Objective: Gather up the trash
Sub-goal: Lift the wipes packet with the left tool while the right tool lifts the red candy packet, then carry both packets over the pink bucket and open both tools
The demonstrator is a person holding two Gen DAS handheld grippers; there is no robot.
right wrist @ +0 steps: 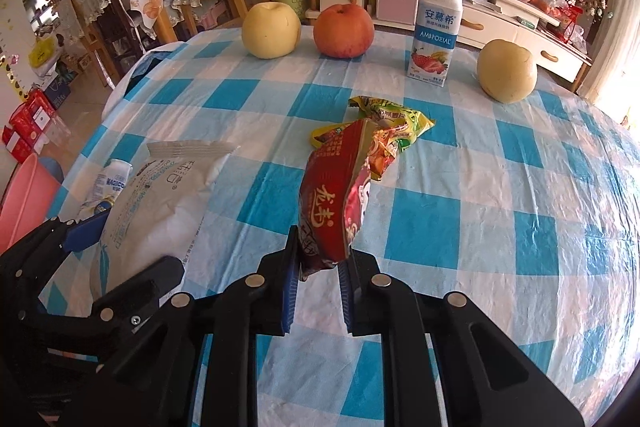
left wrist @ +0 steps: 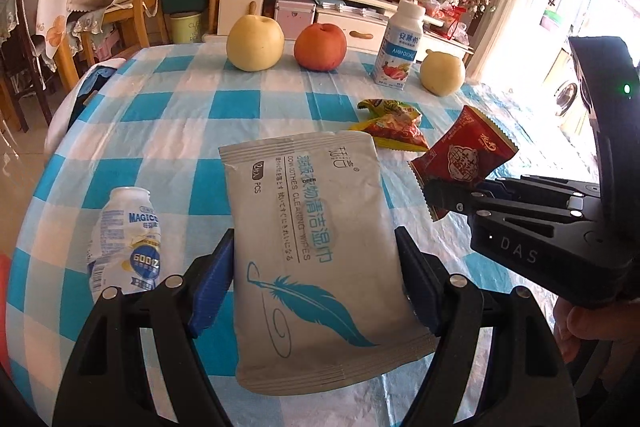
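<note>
Left claw clamped on the wide grey wet-wipe pack, blue pads pressed to both long sides, pack filling the lower centre of the left wrist view and raised off the checked worktop. Right claw closed on the bottom corner of the red snack wrapper, wrapper standing upright from the tips at centre frame, clear of the cloth. Open checked cloth right of the red wrapper in the right wrist view, unbroken out to the worktop edge at right; bare squares also between the claws and the far row. Just behind the red wrapper, a crumpled yellow-green wrapper lying flat on the cloth. Small white bottle lying on its side at lower left of the left wrist view, near the worktop's left edge. Along the far edge: yellow pear, red apple, upright yogurt bottle, second pear, well apart from both claws. Left wrist view alone: right claw from the side at right of frame, with part of a hand on its grip. Right wrist view alone: a pink tub beyond the worktop edge at left, and the left claw from the side at lower left with the pack bulging upward.
</note>
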